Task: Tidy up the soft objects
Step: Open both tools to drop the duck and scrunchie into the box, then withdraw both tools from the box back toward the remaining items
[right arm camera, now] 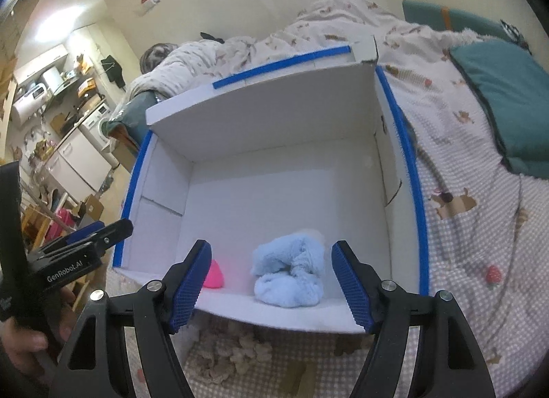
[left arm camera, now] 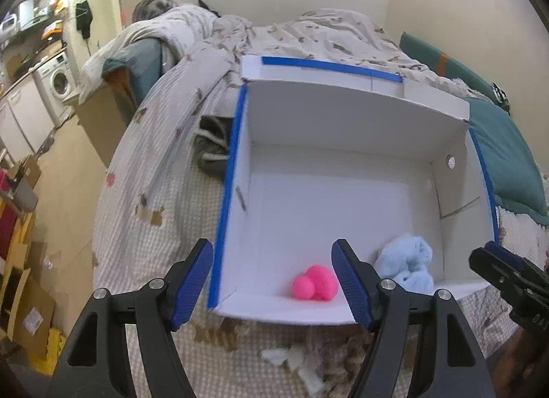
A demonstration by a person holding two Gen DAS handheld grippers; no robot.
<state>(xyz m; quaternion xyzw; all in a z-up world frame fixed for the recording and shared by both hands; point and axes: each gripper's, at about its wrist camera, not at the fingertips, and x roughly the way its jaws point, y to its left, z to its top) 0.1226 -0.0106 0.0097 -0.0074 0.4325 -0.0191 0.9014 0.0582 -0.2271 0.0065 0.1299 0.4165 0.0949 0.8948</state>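
Observation:
A white cardboard box [left arm camera: 343, 116] with blue-taped edges lies open on the bed. A pink rounded soft toy [left arm camera: 314, 283] and a pale blue fluffy cloth [left arm camera: 406, 265] rest on its floor by the near wall. My left gripper [left arm camera: 271, 243] hovers open over the near left corner, with nothing between its pads. In the right wrist view, my right gripper [right arm camera: 271, 243] stands open above the blue cloth [right arm camera: 291, 274] and is not touching it. The pink toy [right arm camera: 214, 277] is half hidden behind the right gripper's left finger. The box wall [right arm camera: 274, 116] rises behind.
Beige and white fluffy pieces [left arm camera: 298, 360] lie on the checked bedspread in front of the box. A dark striped cloth [left arm camera: 212, 147] sits left of the box and a teal pillow [left arm camera: 504, 157] right of it. The bed drops off at left to a floor with cartons.

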